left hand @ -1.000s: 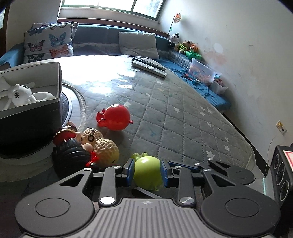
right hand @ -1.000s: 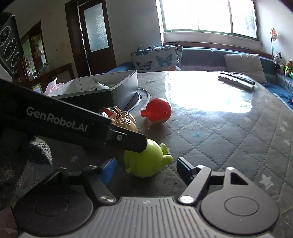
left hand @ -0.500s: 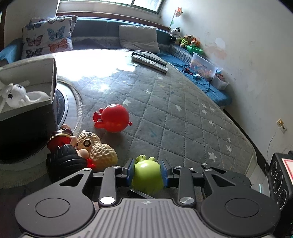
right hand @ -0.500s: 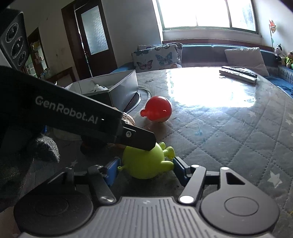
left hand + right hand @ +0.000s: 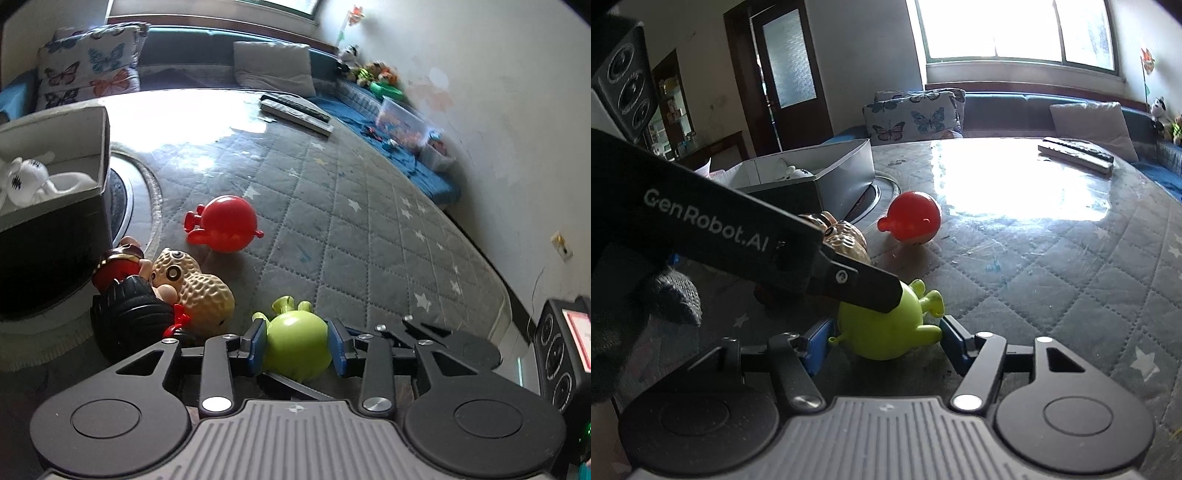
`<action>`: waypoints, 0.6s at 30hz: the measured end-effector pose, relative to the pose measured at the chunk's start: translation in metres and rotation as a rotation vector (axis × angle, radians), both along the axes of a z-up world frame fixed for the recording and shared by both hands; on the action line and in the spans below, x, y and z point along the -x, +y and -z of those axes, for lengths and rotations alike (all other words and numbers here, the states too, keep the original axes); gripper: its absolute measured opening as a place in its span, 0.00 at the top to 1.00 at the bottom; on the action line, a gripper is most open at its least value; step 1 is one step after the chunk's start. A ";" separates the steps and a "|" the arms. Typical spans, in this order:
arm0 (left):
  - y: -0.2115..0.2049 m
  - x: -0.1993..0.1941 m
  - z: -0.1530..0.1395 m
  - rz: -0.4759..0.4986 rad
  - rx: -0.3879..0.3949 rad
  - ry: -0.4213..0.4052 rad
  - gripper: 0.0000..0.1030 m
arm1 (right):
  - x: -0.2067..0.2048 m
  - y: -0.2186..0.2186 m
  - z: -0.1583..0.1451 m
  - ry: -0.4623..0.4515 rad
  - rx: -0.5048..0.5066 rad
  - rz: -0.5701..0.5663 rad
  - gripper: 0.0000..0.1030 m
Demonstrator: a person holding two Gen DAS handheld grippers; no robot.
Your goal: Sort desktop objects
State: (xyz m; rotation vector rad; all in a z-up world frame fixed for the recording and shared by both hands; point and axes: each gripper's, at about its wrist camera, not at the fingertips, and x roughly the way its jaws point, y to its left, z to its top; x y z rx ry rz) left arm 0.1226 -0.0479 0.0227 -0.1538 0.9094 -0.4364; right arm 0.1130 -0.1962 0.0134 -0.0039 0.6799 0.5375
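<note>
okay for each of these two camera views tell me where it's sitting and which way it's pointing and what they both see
Left wrist: on the left gripper, low over the quilted table, facing the wall bench; its blue pads clamp the green toy.
Right wrist: on the right gripper, facing the window; its pads straddle the green toy, a gap showing at the right one; the left gripper's arm and a gloved hand show.
Shared: green toy, red toy, peanut toy, grey box.

My hand-held gripper (image 5: 297, 345) wears blue pads; lime-green toy (image 5: 297, 349), red toy (image 5: 227, 229) at eleven o'clock, star-patterned grey quilted table (image 5: 369, 236).
</note>
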 end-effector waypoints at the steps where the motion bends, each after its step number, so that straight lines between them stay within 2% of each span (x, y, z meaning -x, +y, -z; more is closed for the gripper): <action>1: -0.001 0.001 0.000 0.013 -0.009 0.001 0.61 | 0.000 0.000 0.000 -0.004 0.003 -0.001 0.38; 3: -0.003 0.003 0.000 0.038 -0.035 -0.001 0.60 | 0.000 0.001 -0.001 -0.007 0.000 -0.003 0.38; 7: -0.001 -0.003 0.004 0.030 -0.008 0.019 0.57 | -0.001 0.001 0.000 -0.006 0.001 -0.002 0.38; 11: -0.002 -0.003 0.005 0.039 -0.016 0.013 0.56 | -0.001 -0.001 0.001 -0.006 -0.007 -0.003 0.38; 18: 0.011 -0.015 0.009 -0.015 0.074 0.090 0.56 | -0.004 -0.001 0.001 -0.004 -0.009 0.002 0.37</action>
